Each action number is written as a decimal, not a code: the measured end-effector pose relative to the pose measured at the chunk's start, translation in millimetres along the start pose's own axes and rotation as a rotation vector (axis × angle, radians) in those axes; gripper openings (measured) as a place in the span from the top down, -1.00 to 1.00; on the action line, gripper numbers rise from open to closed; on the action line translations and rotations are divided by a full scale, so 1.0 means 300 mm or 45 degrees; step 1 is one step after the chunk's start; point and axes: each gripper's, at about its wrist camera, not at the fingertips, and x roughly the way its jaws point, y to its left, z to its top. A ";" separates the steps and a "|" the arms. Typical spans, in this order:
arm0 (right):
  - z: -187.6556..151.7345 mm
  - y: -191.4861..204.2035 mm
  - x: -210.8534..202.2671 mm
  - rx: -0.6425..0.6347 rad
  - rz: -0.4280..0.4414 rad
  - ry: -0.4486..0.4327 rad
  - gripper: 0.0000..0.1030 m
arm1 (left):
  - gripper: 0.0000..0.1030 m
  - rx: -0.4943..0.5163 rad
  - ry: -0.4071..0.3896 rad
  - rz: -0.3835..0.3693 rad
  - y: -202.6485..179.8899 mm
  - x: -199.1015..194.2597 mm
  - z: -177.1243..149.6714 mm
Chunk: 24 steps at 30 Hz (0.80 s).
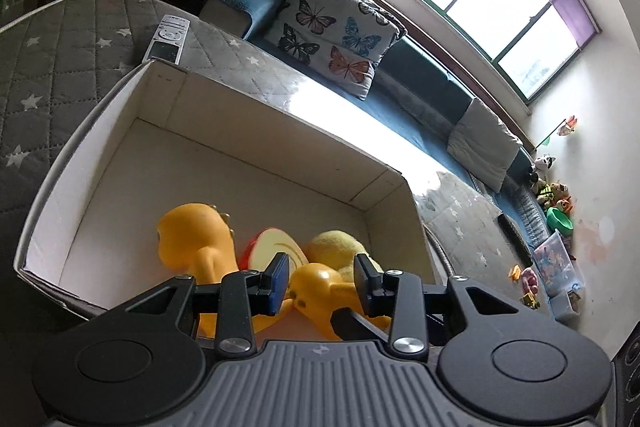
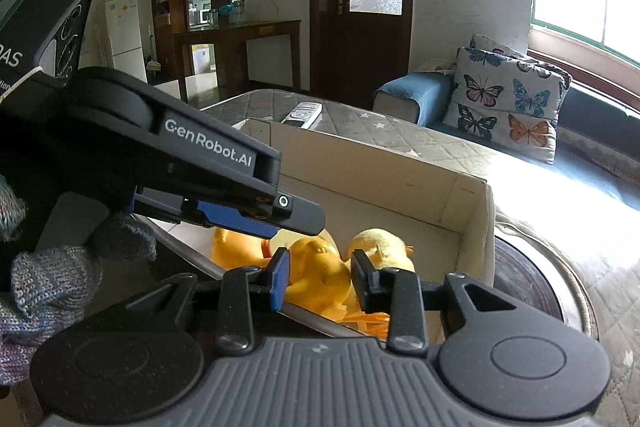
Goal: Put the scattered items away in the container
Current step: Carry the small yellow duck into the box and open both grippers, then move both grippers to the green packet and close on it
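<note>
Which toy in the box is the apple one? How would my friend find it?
Look at the big cardboard box on the grey starry mat. Inside, near the left tongs, toys huddle together. The apple slice stands between the orange dinosaur and the fuzzy yellow plush: it alone has a red edge around a pale cream face.

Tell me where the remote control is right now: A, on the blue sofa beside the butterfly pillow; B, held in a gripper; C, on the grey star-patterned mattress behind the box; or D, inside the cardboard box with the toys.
C: the remote control lies on the mattress just beyond the box.
</note>
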 end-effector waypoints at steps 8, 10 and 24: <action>-0.010 0.006 -0.025 0.013 -0.013 -0.016 0.34 | 0.27 -0.003 -0.027 -0.002 -0.006 -0.046 -0.012; -0.012 0.005 -0.036 0.013 -0.017 -0.022 0.34 | 0.27 0.006 -0.028 -0.006 -0.018 -0.057 -0.022; -0.116 -0.028 -0.216 0.041 -0.064 -0.074 0.10 | 0.27 0.080 -0.010 -0.071 -0.133 -0.114 -0.132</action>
